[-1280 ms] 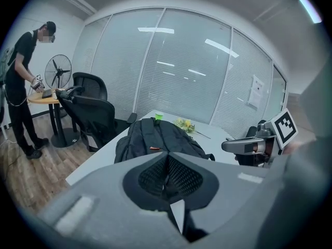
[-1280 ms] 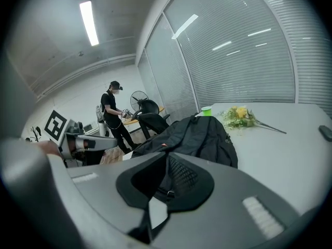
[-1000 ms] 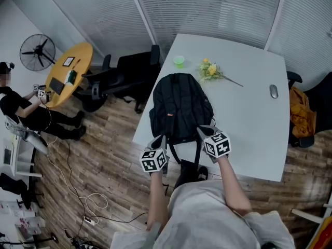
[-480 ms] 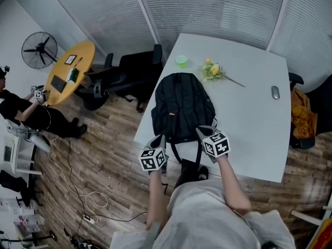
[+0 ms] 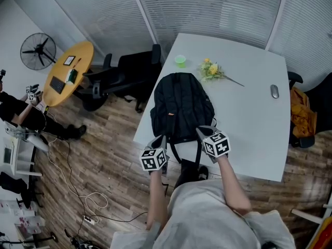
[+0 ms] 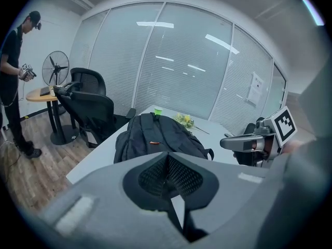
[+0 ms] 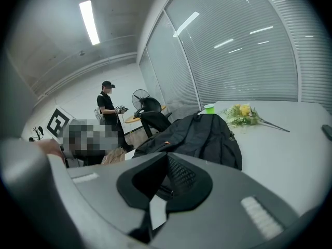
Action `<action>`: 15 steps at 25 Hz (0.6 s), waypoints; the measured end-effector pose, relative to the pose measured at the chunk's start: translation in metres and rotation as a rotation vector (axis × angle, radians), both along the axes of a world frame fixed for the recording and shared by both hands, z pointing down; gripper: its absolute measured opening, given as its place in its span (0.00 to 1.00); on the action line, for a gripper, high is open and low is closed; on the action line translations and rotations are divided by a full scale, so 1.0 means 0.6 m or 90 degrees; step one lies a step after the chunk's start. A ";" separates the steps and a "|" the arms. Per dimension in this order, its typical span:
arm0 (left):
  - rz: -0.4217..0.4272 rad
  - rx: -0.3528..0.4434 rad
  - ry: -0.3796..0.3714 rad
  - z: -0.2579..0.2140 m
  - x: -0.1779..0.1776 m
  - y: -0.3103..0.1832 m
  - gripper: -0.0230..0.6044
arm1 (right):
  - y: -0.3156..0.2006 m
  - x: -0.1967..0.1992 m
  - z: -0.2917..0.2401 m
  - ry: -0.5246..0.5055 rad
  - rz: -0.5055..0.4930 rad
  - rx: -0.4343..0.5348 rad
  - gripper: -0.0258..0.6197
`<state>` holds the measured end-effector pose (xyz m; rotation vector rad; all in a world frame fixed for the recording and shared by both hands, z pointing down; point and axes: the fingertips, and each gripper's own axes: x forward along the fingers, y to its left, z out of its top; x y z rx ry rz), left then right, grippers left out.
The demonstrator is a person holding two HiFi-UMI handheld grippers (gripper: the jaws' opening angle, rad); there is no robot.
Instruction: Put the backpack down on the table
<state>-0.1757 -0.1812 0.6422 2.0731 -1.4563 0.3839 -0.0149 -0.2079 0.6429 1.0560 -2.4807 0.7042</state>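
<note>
The black backpack lies flat on the white table, its lower end at the near edge, its straps hanging over it. My left gripper sits at the near left corner of the backpack. My right gripper sits at the near right corner. In the left gripper view the jaws are shut with black mesh strap fabric pinched between them, and the backpack lies just beyond. The right gripper view shows the same: jaws shut on mesh strap, backpack ahead.
A green cup, yellow flowers and a mouse lie on the far half of the table. Black office chairs stand left of it, with a round yellow table and a fan beyond. A person stands at the far left.
Both grippers and the backpack have stayed put. The person at the far left has shifted toward the picture's edge.
</note>
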 end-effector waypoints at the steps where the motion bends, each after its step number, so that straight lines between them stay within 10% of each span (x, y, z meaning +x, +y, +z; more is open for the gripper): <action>1: 0.001 -0.001 0.000 0.001 0.001 0.001 0.02 | 0.000 0.001 0.000 0.000 0.001 0.000 0.04; 15: -0.005 0.003 0.007 -0.001 -0.003 0.007 0.02 | 0.003 0.000 -0.002 0.007 -0.001 -0.004 0.04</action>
